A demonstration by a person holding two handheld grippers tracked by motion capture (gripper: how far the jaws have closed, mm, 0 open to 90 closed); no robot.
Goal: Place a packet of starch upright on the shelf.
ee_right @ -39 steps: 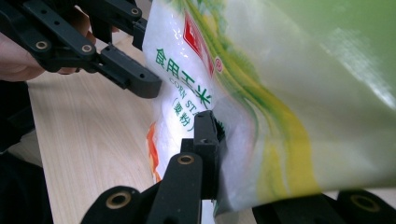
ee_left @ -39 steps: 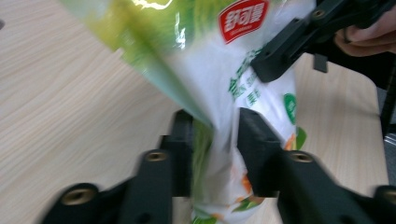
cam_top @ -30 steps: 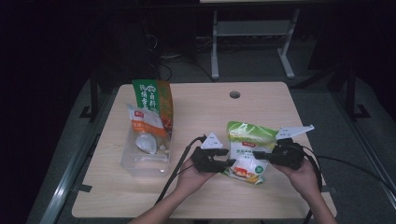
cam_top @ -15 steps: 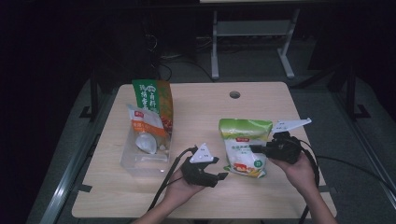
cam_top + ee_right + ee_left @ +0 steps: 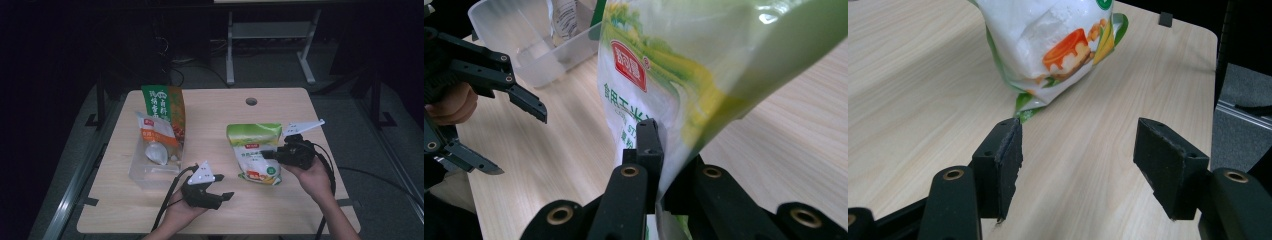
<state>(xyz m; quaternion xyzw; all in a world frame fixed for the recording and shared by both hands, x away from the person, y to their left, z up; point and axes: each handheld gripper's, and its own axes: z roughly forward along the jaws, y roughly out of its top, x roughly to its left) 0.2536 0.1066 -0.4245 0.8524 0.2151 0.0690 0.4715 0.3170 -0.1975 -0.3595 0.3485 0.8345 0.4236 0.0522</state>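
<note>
A green and white pouch (image 5: 254, 149) with a cake picture stands tilted on the table, lifted at its right edge. My right gripper (image 5: 268, 155) is shut on that edge; in the right gripper view the jaws (image 5: 658, 150) pinch the pouch (image 5: 704, 65) film. My left gripper (image 5: 226, 186) sits near the front edge, left of the pouch and apart from it. Its jaws have just been opening, and they stand open with nothing between them (image 5: 1078, 150). The pouch's bottom corner (image 5: 1058, 45) lies just ahead of them.
A clear plastic container (image 5: 145, 172) stands at the left, holding a tall green and orange bag (image 5: 162, 107) and a white and orange bag (image 5: 154, 134). The wooden table (image 5: 210, 107) has a cable hole (image 5: 251, 101) at the back. Cables trail off the front edge.
My left gripper has let go of the pouch, opened, and drawn back left toward the front edge. My right gripper has raised the pouch a little, so it stands more upright.
</note>
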